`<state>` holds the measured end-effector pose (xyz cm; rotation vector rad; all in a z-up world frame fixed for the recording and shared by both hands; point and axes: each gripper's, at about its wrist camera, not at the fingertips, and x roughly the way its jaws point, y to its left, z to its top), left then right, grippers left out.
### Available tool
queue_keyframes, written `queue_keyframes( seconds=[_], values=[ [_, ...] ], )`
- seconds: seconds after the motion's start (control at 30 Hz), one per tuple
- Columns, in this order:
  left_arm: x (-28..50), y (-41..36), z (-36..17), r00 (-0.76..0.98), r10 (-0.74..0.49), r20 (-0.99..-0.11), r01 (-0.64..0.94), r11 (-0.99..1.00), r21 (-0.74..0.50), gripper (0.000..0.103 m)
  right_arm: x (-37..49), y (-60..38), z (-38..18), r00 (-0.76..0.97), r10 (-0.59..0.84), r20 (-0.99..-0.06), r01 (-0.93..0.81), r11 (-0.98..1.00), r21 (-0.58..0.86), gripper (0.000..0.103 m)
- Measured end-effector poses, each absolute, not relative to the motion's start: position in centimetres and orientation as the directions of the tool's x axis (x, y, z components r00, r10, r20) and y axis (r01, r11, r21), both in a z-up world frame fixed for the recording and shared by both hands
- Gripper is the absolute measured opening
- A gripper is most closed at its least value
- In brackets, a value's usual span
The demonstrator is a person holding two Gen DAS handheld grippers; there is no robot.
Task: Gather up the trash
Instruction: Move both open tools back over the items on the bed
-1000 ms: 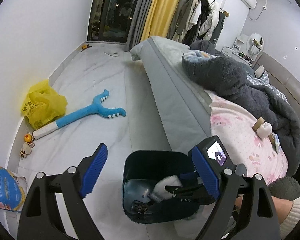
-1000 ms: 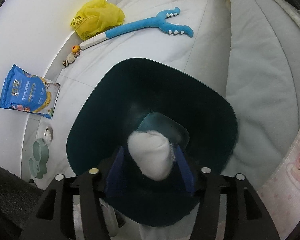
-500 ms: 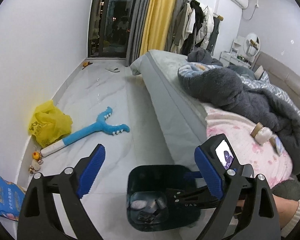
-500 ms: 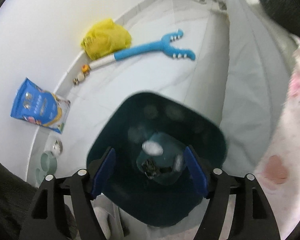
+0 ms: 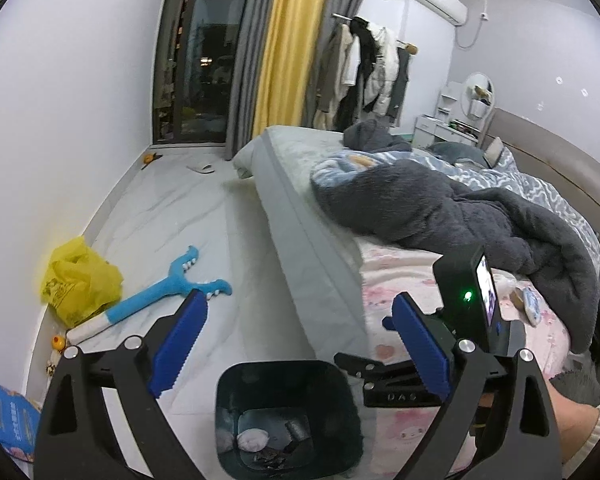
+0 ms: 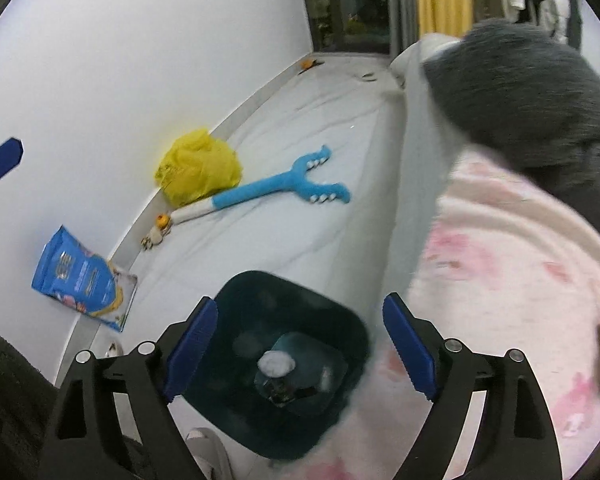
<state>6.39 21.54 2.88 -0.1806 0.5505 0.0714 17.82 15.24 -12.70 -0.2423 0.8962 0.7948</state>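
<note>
Right wrist view: right gripper [image 6: 300,344], jaws opening, nothing between the blue pads, above a dark teal bin [image 6: 236,300]. Bin stands on the pale floor [image 6: 284,248] against the bed's long edge [image 6: 416,200]. White wad of tissue [image 6: 277,363] lies on the bin's bottom among darker scraps. Left wrist view: left gripper [image 5: 300,344], jaws opening, empty, over the same bin [image 5: 284,372]; white wad [image 5: 252,438] inside. Along the floor's wall edge: yellow plastic bag [image 6: 198,168], blue plush toy [image 6: 276,190], blue packet [image 6: 80,276]. Grey blanket [image 5: 460,216] on the bed.
</note>
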Motion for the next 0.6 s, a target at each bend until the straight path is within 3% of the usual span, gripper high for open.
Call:
queue_keyframes(
  seconds=[0.6],
  values=[
    [10.1, 14.2, 2.1, 0.837, -0.102, -0.538, 0.021, 0.988, -0.155, 0.095, 19.4, 5.2, -9.3, 0.511, 0.493, -0.704, -0.612, 0.784, 0.105, 0.088]
  ],
)
